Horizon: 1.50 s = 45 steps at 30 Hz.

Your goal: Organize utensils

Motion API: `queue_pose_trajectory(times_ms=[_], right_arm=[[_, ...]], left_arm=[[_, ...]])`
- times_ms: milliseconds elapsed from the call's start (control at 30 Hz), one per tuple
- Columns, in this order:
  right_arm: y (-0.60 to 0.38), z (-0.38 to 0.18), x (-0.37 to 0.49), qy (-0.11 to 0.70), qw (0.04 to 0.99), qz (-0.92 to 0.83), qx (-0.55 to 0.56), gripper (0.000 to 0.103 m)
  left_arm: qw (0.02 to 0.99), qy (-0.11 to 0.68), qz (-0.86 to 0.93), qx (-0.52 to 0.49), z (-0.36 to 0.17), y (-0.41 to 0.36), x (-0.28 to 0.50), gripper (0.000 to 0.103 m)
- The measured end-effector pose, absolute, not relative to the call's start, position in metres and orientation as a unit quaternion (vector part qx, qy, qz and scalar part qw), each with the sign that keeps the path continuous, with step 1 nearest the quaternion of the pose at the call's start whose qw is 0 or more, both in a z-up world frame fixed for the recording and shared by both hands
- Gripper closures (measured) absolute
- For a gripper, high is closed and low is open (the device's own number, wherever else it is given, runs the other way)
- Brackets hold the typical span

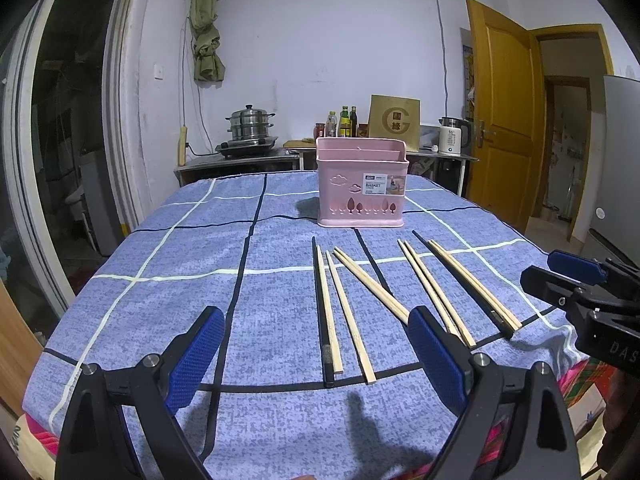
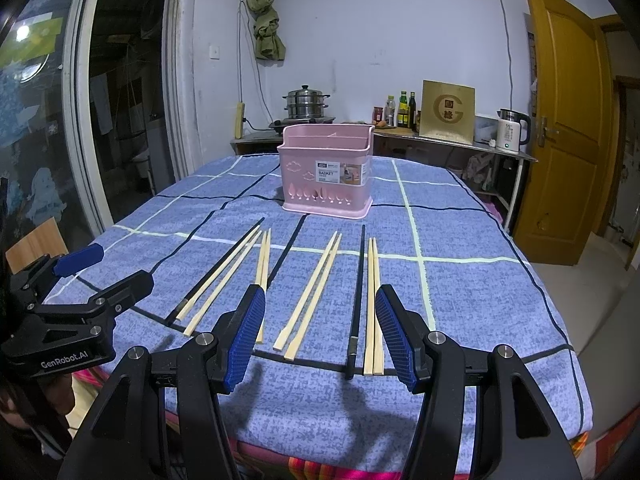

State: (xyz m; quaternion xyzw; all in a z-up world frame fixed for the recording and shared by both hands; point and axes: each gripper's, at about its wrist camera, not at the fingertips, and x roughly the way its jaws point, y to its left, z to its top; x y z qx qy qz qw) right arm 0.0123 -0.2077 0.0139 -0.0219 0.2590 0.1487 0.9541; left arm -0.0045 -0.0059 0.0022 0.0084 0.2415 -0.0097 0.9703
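Lying flat: slim wooden chopsticks (image 2: 310, 294) (checked cloth (image 2: 460, 280)).

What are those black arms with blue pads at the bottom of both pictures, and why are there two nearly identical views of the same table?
They are hand-held grippers, one in each of a person's hands; no robot is involved. Each carries a camera looking along its fingers, hence two pictures. One view is from the left gripper, the other from the right gripper. Both are open and hold nothing. On the blue checked tablecloth lie loose chopsticks, mostly pale wood, two black, in front of a pink utensil basket.
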Motion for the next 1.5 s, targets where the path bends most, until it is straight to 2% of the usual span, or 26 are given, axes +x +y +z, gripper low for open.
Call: queue_pose_trajectory(times_ms=[1500], right_arm=[[-0.2074,0.0155,0.0125,0.26,0.954,0.149,-0.018,0.045]], left_arm=[[0.969,0.246,-0.012,0.003,0.0012,-0.0048,-0.0062,0.009]])
